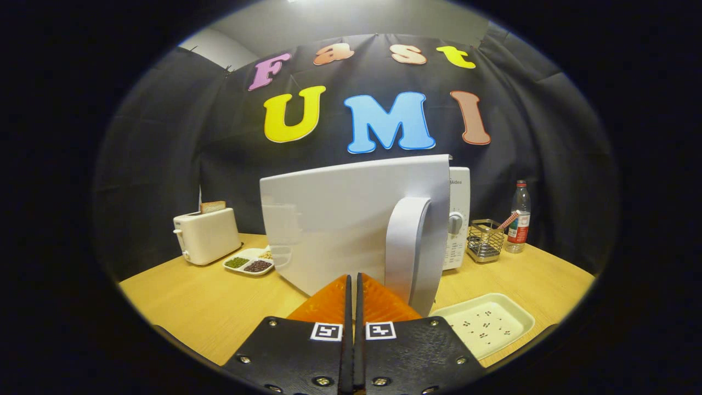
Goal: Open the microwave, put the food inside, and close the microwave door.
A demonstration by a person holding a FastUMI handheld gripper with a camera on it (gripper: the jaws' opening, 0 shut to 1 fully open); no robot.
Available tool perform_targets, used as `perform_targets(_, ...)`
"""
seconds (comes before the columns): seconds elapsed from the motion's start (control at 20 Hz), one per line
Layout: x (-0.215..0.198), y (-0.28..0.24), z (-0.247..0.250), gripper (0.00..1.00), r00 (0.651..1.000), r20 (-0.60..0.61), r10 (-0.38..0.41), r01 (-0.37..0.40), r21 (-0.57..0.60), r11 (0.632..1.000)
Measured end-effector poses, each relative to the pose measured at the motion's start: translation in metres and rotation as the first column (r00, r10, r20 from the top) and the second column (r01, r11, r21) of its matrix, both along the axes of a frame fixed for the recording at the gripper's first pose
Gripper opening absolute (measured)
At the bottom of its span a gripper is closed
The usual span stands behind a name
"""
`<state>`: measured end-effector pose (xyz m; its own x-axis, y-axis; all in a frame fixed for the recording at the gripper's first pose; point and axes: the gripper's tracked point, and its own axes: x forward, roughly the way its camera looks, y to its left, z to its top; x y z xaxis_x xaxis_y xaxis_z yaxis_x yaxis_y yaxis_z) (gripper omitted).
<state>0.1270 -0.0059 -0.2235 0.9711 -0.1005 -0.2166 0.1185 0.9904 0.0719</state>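
Closest to the lens, the gripper (352, 285) has its two fingers pressed together with only a thin slit between them and nothing held, their tips right up against the lower part of the microwave door (351, 219). That door is swung partly out toward the camera, so its white outer face hides the cavity; whether food is already inside cannot be told. Its tall curved handle (405, 247) stands just right of the fingertips. By the look of it the door is a stiff, smooth, hinged panel, light to swing but slippery, so pushing flat on the face near the handle edge should serve better than pinching. Behind it shows the microwave (458, 219) control panel with its knob. A pale speckled tray (488, 323) lies to the right, apparently bare. Left of the door a divided dish (249, 263) holds green and dark beans, near a toaster (205, 236) with a bread slice. A wire basket (485, 240) and a water bottle (519, 216) stand beyond, all on the wooden table (192, 307).
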Motion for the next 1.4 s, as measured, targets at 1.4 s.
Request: perform_targets(1.4,0.137,-0.079,-0.018,0.01,0.985,0.012,-0.173,0.172,-0.197,0.965)
